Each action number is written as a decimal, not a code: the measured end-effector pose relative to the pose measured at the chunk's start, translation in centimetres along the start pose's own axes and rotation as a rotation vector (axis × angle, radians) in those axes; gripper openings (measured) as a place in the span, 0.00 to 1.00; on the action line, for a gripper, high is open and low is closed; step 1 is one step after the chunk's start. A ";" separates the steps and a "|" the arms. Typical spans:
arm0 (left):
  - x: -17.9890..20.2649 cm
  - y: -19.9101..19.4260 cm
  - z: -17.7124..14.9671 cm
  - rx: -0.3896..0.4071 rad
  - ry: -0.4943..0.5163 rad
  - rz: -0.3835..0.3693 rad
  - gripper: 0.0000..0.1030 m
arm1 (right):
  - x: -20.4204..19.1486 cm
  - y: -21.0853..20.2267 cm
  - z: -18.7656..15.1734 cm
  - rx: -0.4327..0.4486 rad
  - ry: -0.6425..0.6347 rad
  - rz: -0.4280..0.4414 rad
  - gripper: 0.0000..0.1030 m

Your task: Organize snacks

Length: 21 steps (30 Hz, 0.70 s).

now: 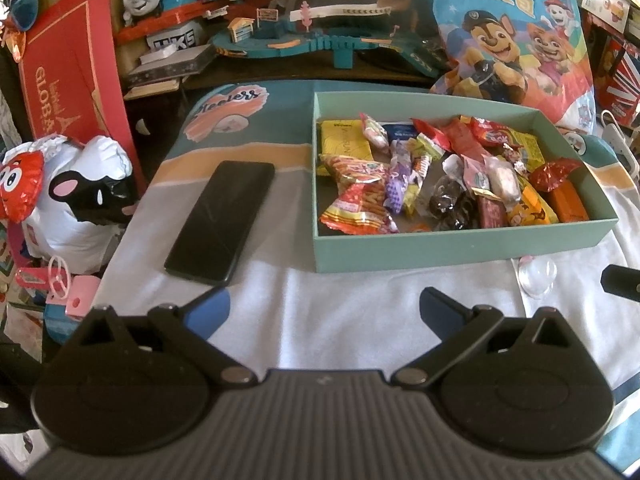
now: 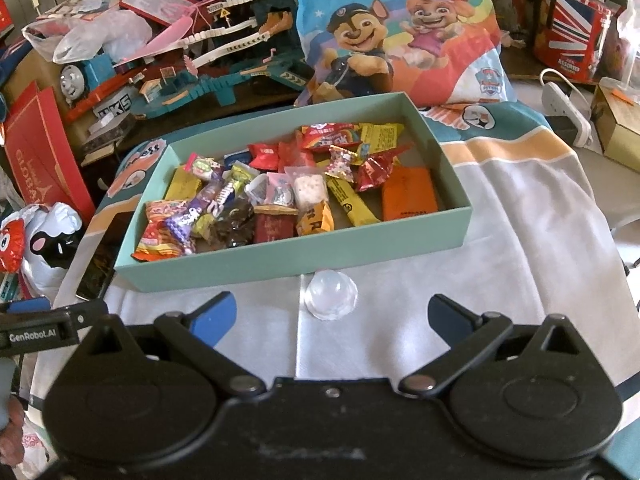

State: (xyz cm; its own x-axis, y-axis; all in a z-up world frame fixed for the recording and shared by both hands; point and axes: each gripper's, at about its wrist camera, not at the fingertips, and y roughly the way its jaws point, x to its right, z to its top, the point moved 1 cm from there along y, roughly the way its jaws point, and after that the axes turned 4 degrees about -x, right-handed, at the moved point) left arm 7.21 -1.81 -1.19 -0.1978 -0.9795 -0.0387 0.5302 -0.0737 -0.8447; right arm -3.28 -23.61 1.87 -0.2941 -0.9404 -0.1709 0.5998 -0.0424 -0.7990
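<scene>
presently: right gripper (image 2: 330,312), fingers spread wide, empty, hovering low over the cloth. clear jelly cup (image 2: 330,295) just ahead between its fingertips, just short of the teal box (image 2: 280,258) of snacks. advice: centre on the cup, close gently, since it looks slippery. left gripper (image 1: 324,306), equally wide, empty. left view alone shows the whole phone (image 1: 220,222) ahead-left; right view alone shows the cup entire.
</scene>
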 end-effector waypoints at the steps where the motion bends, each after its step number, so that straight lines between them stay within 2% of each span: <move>1: 0.1 0.1 0.0 0.000 0.002 0.001 1.00 | 0.0 0.0 0.0 0.000 0.000 -0.001 1.00; 15: 0.4 0.8 0.0 -0.015 0.015 0.000 1.00 | 0.2 0.5 -0.1 -0.011 -0.005 -0.013 1.00; 21: 0.7 1.0 -0.3 -0.021 0.034 -0.039 1.00 | 0.1 0.5 -0.1 -0.012 -0.006 -0.016 1.00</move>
State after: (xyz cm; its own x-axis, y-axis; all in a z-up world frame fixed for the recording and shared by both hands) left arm 7.32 -2.47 -2.22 -0.2465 -0.9689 -0.0232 0.5041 -0.1077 -0.8569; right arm -3.08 -23.69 1.40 -0.2993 -0.9416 -0.1546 0.5857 -0.0534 -0.8087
